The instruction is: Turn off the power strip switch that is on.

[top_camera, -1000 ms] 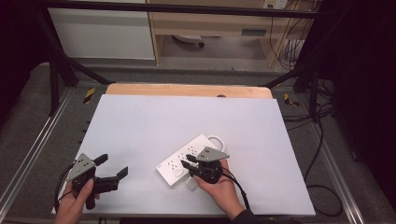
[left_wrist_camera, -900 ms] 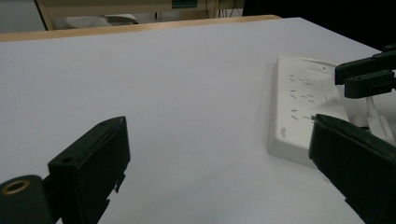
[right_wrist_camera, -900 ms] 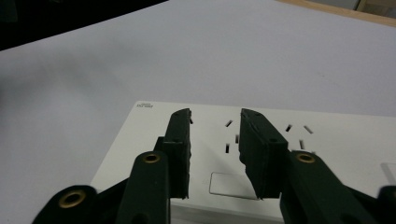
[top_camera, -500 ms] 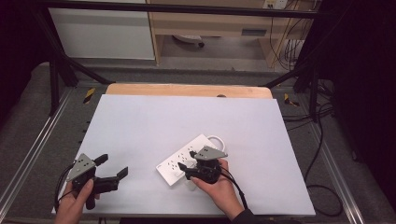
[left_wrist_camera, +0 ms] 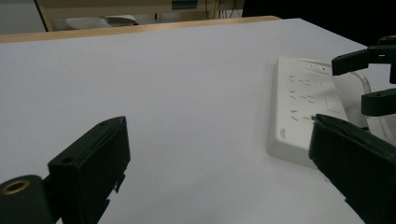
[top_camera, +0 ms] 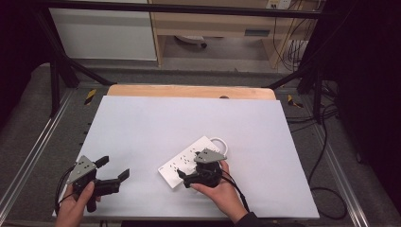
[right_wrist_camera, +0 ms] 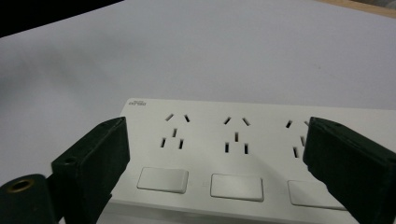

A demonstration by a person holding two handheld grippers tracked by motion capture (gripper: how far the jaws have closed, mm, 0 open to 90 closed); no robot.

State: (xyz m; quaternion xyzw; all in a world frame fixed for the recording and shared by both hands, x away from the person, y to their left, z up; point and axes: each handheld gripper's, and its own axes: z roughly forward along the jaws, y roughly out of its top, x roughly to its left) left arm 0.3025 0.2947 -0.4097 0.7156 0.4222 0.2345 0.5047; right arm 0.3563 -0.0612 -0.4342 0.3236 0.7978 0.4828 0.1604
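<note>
Holding your left gripper (top_camera: 113, 176) low at the near-left corner of the white table (top_camera: 156, 123), you have its jaws spread with nothing between them. To its right, the white power strip (top_camera: 182, 163) lies flat near the table's front. Your right gripper (top_camera: 185, 178) hovers over its near end; its jaws have just been opening and stand wide above the sockets.

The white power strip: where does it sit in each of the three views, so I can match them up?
High view: the power strip lies slantwise at lower centre, with the right gripper at its near side.
Left gripper view: at the right edge, long side running away from the camera.
Right gripper view: across the bottom, sockets and switches up, between the open jaws.
Shared landmark: the white table, with its wooden far edge.
</note>
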